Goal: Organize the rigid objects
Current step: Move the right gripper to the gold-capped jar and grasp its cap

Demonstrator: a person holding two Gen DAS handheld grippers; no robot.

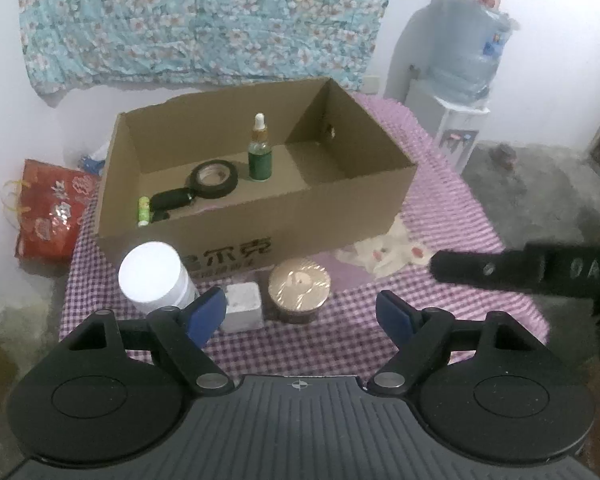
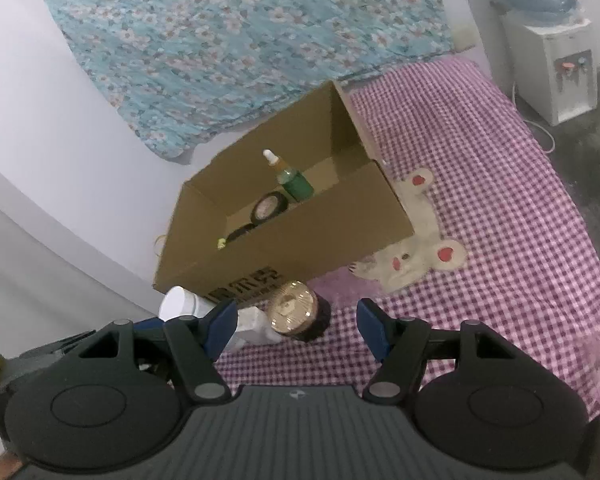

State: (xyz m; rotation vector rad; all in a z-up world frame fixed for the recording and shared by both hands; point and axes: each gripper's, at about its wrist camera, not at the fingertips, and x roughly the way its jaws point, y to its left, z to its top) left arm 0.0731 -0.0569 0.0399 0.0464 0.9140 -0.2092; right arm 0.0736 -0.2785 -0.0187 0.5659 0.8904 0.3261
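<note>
An open cardboard box (image 1: pixel 260 220) (image 2: pixel 324 236) stands on the checked cloth. It holds a green dropper bottle (image 1: pixel 259 152) (image 2: pixel 290 178), a black tape roll (image 1: pixel 214 179) (image 2: pixel 269 206), a black cylinder (image 1: pixel 171 199) and a small green tube (image 1: pixel 143 211). In front of the box stand a white-lidded jar (image 1: pixel 154 278) (image 2: pixel 180 304), a white block (image 1: pixel 243 307) (image 2: pixel 254 326) and a gold-lidded round tin (image 1: pixel 299 290) (image 2: pixel 298 312). My left gripper (image 1: pixel 300 316) is open and empty just before the tin. My right gripper (image 2: pixel 296 328) is open and empty near the tin.
A pink checked cloth (image 1: pixel 440 216) (image 2: pixel 500 200) with a plush mouse patch (image 2: pixel 416 248) covers the table. A red bag (image 1: pixel 48 212) and a water dispenser (image 1: pixel 456 72) (image 2: pixel 556 64) stand beside it. The right gripper's black body (image 1: pixel 540 270) reaches in from the right.
</note>
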